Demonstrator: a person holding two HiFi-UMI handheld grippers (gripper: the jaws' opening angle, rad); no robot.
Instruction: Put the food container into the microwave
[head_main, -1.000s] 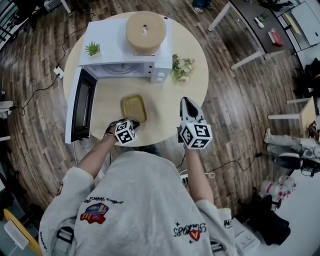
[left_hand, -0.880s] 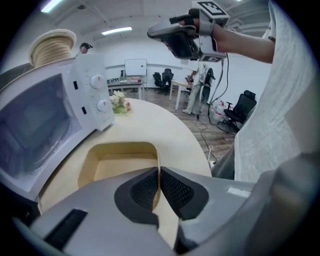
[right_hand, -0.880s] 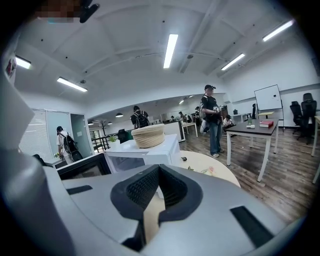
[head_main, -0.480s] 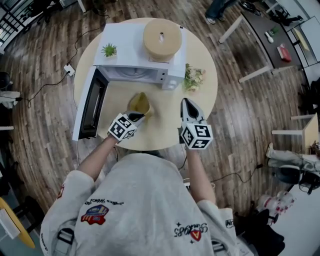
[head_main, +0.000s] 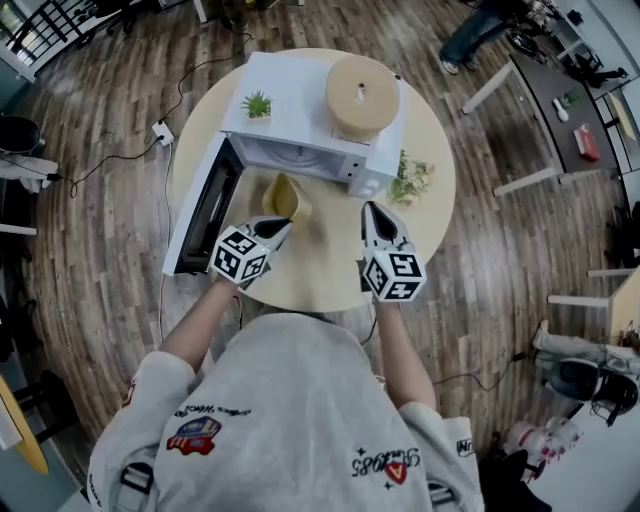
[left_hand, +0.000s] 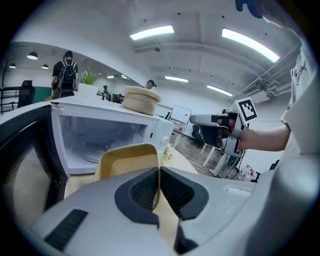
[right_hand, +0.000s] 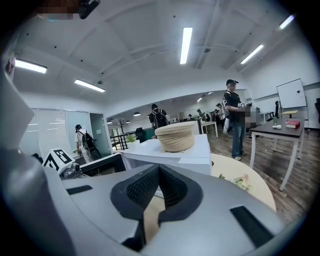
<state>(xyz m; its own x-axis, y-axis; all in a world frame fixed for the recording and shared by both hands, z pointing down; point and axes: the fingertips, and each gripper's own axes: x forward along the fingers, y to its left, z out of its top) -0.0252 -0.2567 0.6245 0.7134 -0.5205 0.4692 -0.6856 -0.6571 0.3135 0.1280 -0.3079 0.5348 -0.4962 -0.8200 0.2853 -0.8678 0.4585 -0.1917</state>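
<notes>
Left tongs (head_main: 278, 226) (left_hand: 159, 172): clenching on the near rim of the food container, with the wall pinched between the pads.
Food container (head_main: 285, 197) (left_hand: 127, 160): yellow and shallow, hanging tilted at the tongs' 12 o'clock. It is sitting just outside the microwave's open mouth, not inside it.
Microwave (head_main: 300, 120) (left_hand: 100, 135): white, standing at the table's 12 o'clock edge with its cavity facing the person.
Microwave door (head_main: 205, 210) (left_hand: 25, 170): dark, standing swung open toward 9 o'clock.
Right tongs (head_main: 372, 208) (right_hand: 158, 172): clenched and gripping nothing, hovering at 3 o'clock of the left tongs and pointing toward 12.
Table (head_main: 330, 260): round and pale wood, carrying the microwave.
Woven lid (head_main: 362, 95) (right_hand: 175, 136): round, lying on the microwave's top toward 2 o'clock.
Small plant (head_main: 257, 104): sitting on the microwave's top toward 10 o'clock.
Flowers (head_main: 412, 180): lying on the table at the microwave's 4 o'clock.
</notes>
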